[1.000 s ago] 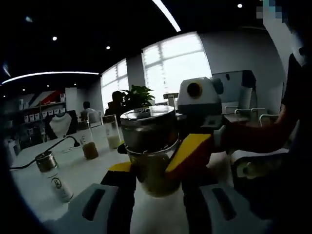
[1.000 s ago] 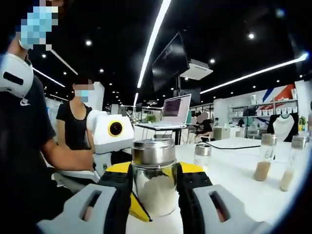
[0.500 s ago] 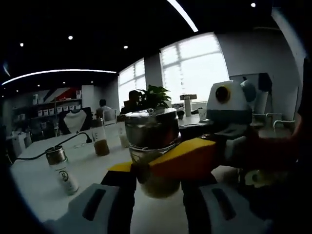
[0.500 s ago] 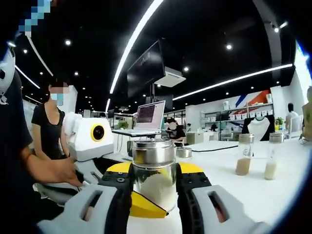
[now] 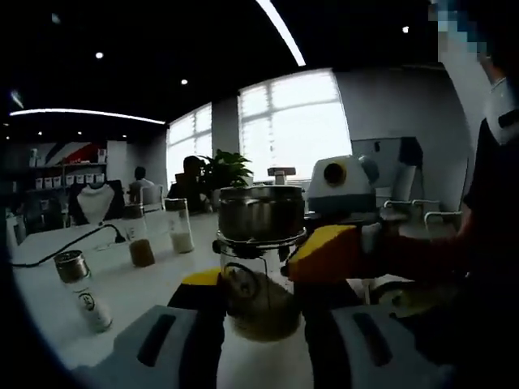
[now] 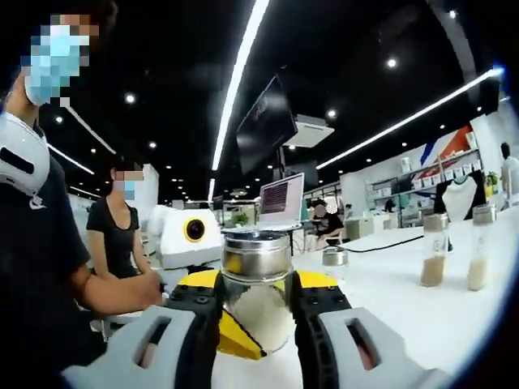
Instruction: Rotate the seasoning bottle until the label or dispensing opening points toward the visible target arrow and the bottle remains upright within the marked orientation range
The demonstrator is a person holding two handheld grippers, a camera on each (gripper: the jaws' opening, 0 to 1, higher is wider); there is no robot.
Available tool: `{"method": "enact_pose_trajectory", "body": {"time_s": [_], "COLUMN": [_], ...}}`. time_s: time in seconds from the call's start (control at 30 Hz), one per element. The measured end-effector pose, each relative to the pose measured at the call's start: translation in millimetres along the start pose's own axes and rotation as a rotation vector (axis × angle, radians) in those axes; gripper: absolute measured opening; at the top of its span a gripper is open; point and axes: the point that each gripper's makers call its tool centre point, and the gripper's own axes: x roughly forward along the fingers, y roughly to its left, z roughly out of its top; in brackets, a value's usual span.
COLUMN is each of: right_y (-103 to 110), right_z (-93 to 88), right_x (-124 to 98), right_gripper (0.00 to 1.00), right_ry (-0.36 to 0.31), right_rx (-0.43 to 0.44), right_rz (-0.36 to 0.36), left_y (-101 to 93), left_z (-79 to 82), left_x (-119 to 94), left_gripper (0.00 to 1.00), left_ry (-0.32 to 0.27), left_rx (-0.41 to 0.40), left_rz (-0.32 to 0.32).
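Both tongs clamp the bottle upright above the table: left tongs low on the glass, right tongs likewise. Rotation looks underway. No arrow shows, so I cannot judge alignment; next, turn gently, keeping it vertical.

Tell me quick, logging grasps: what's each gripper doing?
Left gripper: shut on the seasoning bottle.
Right gripper: shut on the same seasoning bottle.
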Motion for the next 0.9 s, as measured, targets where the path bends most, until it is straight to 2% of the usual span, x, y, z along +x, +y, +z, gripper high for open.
{"method": "enact_pose_trajectory", "body": {"time_s": [0.07,0.13,0.2,0.3,0.4,0.5,0.57,0.67,0.73,0.8,0.9], "right_y": [-8,-9,-7,-8,-5,-4,0,7,9,12,16], "right_z": [-2.5,-3.2,-0.8,-4.4,-0.9,-4.0,-1.6,0.6,0.7,0.9,2.0], "right_x": [2,5,8,10,11,9,9,7,4,2,-1], "right_gripper": [0.31,0.31,0.32,0.32,0.32,0.31,0.31,0.31,0.31,0.31,0.31], "right_ry": [0.013,0.012,-0.002,0.045,0.028,0.068,0.080,0.093,0.096,0.094,0.072], "right_rx": [0.032,0.085,0.057,-0.013,-0.014,0.054,0.010,-0.010,0.031,0.070,0.063], "right_rz": [-0.065,-0.112,-0.149,-0.221,-0.210,-0.139,-0.075,0.009,0.043,0.078,0.109], "left_y": [13.0,17.5,16.2,18.3,15.0,7.1,2.3,-4.8,-10.7,-14.0,-16.8], "left_z": [-3.9,-2.6,-0.9,-4.3,1.1,-1.9,2.9,6.9,8.5,10.4,10.2], "left_x": [0,-1,-3,-4,-6,-10,-14,-18,-22,-25,-24], "left_gripper": [0.38,0.38,0.38,0.38,0.38,0.38,0.37,0.36,0.36,0.36,0.36], "left_ry": [0.032,0.029,0.034,0.072,0.015,0.009,-0.037,-0.080,-0.123,-0.141,-0.135], "left_rx": [0.043,0.046,0.105,0.171,0.118,0.067,0.007,-0.008,0.016,-0.020,-0.027], "left_rz": [0.113,0.198,0.222,0.246,0.186,0.053,-0.043,-0.155,-0.238,-0.289,-0.305]}}
